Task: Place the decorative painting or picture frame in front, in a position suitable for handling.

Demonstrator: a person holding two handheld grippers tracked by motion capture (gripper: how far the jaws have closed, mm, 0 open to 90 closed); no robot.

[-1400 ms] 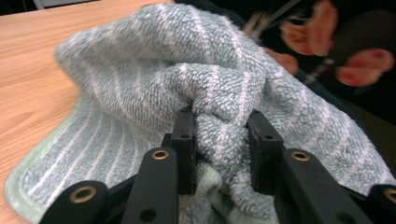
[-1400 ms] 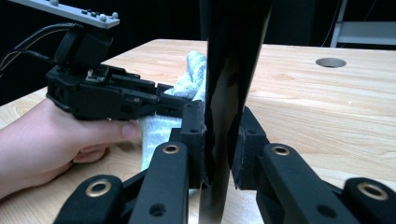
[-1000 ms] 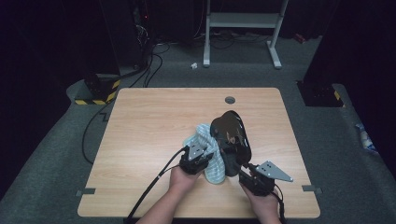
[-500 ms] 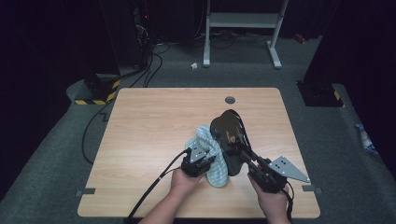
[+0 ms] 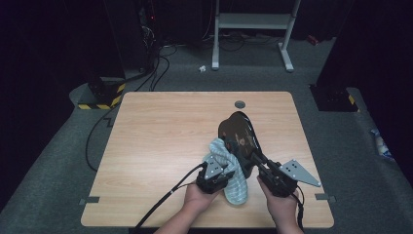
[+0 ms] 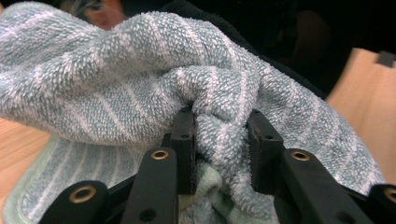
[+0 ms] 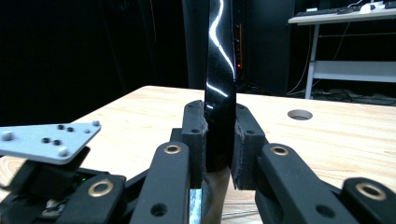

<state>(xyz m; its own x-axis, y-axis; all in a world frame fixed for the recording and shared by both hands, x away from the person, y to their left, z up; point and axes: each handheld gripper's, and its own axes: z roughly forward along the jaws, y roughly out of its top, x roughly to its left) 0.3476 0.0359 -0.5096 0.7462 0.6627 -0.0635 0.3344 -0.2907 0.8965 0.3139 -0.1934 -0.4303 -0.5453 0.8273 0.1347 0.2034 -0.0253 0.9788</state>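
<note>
A glossy black oval dish stands tilted up over the middle of the wooden table. My right gripper is shut on its near rim; its jaws have just been closing with the dish between them. In the right gripper view the dish rises edge-on between the pads of the right gripper. A pale blue-green striped towel lies bunched against the dish's left side. My left gripper is shut on a fold of it. Close up, the towel is pinched in the left gripper.
A round cable hole sits near the table's far edge. Beyond the table are a white desk frame and cables on grey carpet. A yellow-black striped block lies off the far left corner.
The right gripper has closed on the dish's rim and lifted it, so the dish stands more on edge. The left hand has shifted right with the towel.
</note>
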